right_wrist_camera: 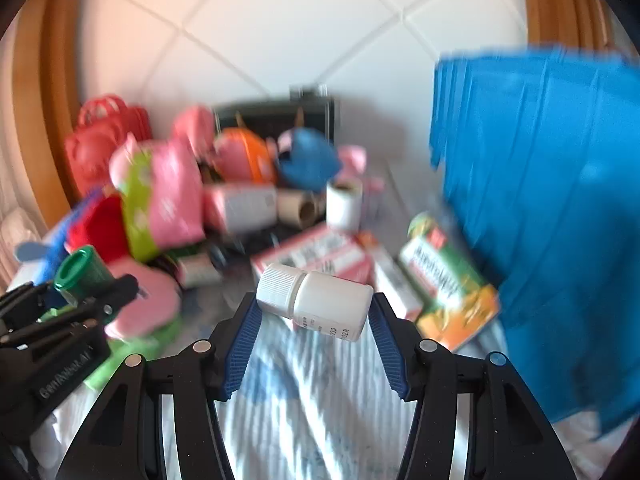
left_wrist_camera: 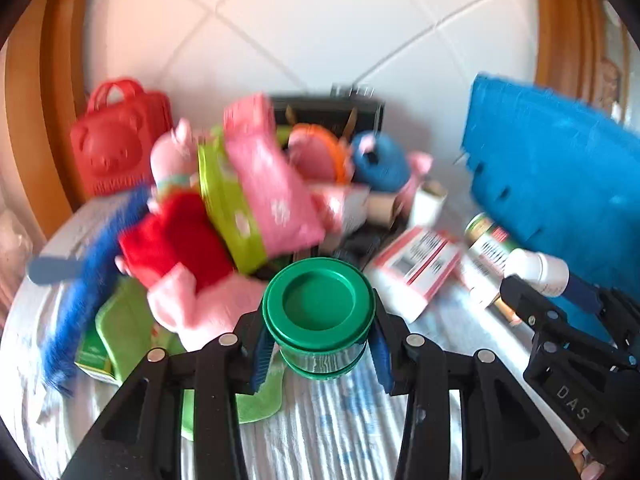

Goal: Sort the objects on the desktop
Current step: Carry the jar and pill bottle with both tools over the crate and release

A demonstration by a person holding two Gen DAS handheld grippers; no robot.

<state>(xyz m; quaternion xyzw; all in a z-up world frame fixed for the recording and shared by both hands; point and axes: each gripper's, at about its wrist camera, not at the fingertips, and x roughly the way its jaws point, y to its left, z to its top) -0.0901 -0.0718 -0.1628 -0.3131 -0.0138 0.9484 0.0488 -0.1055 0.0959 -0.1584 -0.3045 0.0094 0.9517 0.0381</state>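
The black body of the right tool [left_wrist_camera: 516, 300] carries the raised letters "DAS" in the left wrist view, and the black body of the left tool [right_wrist_camera: 92, 280] shows white lettering that begins "Gen" in the right wrist view; the rest is too blurred to read. The small white plastic bottle with a ribbed white cap [right_wrist_camera: 316, 300] has grey printing near its base, where only a few digits show. Red-and-white cardboard boxes [left_wrist_camera: 416, 268] and a green-and-orange box [right_wrist_camera: 452, 280] bear print too smeared to make out.

The left tool [left_wrist_camera: 318, 344] pinches a small round tub with a green lid and clear wall [left_wrist_camera: 318, 316], its blue ribbed pads [left_wrist_camera: 262, 356] pressed against both sides. The tub stands upright, lid up, held above the white, blue-striped cloth [left_wrist_camera: 320, 432] covering the table.

The right tool [right_wrist_camera: 316, 320] pinches the white bottle between its blue pads [right_wrist_camera: 242, 340]. The bottle lies across the tool, its long axis roughly level, cap toward the left and slightly up, base toward the right, held above the cloth.

Behind both lies a heap of pink plush toys [left_wrist_camera: 188, 240], a red plastic bear-faced case [left_wrist_camera: 116, 140] and a blue plastic crate [left_wrist_camera: 560, 184] at the right
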